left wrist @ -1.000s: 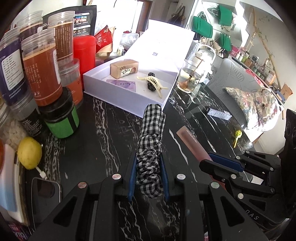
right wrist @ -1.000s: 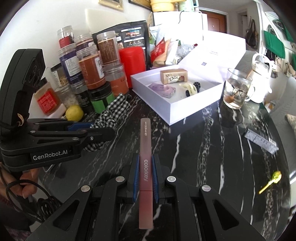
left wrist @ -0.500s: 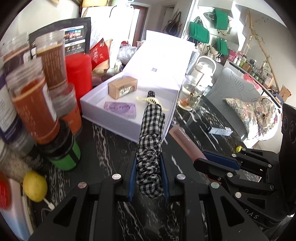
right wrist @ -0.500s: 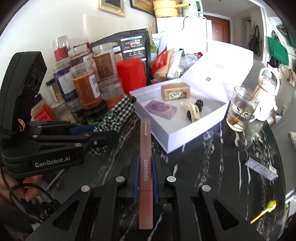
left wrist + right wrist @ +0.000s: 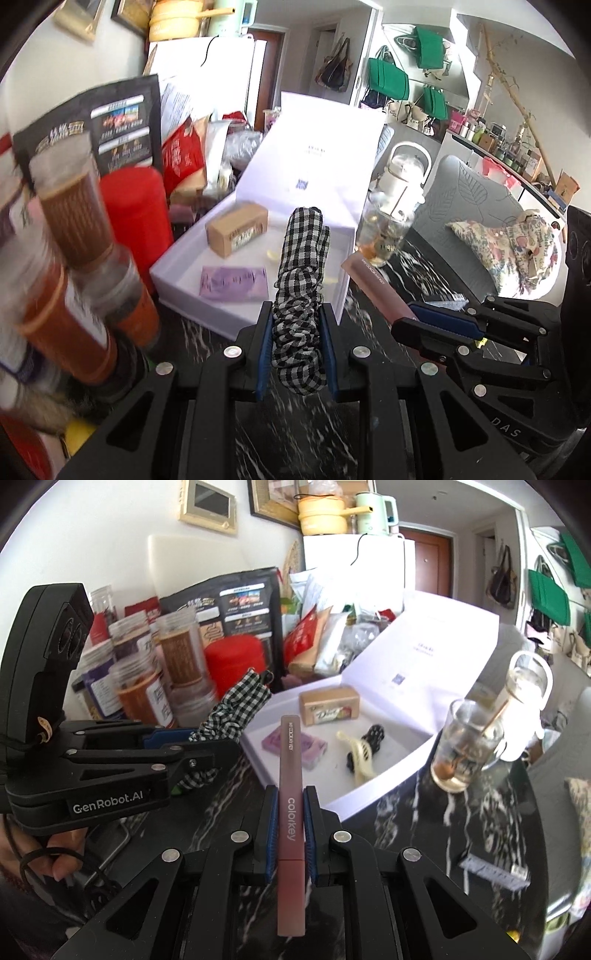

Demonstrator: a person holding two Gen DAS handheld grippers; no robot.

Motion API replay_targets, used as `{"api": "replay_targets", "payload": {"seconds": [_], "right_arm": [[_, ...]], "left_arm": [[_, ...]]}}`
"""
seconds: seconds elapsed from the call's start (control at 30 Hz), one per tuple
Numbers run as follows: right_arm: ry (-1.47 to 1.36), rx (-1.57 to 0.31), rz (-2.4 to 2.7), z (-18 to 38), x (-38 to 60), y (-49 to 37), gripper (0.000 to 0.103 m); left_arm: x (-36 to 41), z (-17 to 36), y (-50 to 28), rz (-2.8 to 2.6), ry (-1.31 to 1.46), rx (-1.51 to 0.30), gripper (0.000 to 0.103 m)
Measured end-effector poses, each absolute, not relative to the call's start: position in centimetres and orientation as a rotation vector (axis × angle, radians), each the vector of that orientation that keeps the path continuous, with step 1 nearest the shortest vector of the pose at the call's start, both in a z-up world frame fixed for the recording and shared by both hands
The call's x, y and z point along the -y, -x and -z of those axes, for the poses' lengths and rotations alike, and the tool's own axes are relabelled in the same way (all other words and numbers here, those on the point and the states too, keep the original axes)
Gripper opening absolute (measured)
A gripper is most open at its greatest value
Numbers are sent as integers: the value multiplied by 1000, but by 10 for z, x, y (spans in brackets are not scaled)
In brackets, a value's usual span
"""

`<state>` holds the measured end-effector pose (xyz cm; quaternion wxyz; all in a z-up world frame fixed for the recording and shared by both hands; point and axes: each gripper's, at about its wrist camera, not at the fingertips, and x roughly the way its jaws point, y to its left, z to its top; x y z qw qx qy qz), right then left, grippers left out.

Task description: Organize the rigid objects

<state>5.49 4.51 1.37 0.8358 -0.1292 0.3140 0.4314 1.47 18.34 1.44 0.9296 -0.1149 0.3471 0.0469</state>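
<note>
My left gripper [image 5: 295,314] is shut on a black-and-white checked scrunchie [image 5: 301,280], held above the black marble table just in front of the open white box [image 5: 255,317]. My right gripper [image 5: 290,801] is shut on a long pink "colorkey" box [image 5: 290,775], whose far end reaches over the white box's [image 5: 373,792] near wall. Inside the white box lie a tan Dove carton [image 5: 328,706], a purple packet [image 5: 308,747] and a cream hair claw with a black clip [image 5: 360,753]. Each gripper shows in the other's view, side by side: the right gripper [image 5: 428,323], the left gripper [image 5: 207,749].
Stacked spice jars [image 5: 70,229] and a red canister [image 5: 136,221] crowd the left. A glass of drink [image 5: 467,751] and a white kettle [image 5: 402,177] stand right of the box. A small grey packet [image 5: 493,871] lies on the marble table [image 5: 406,830]. A hand [image 5: 55,853] holds the left gripper.
Both grippers rose and moved forward toward the white box, each keeping its grip. The box now looms closer, and the lemon and phone at the left have dropped out of view.
</note>
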Motion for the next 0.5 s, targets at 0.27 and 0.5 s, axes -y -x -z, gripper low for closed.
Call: {"api": "replay_targets", "payload": {"seconds": [0.27,0.5], "right_arm": [[265,-644,-901,-22,-50,-84,13],[261,-630,-883,-27,-58,-108,13]], "left_arm": [[-191,-21,-46,-68,216,-707,23],[-200,-28,-72,-76,217,-677,23]]}}
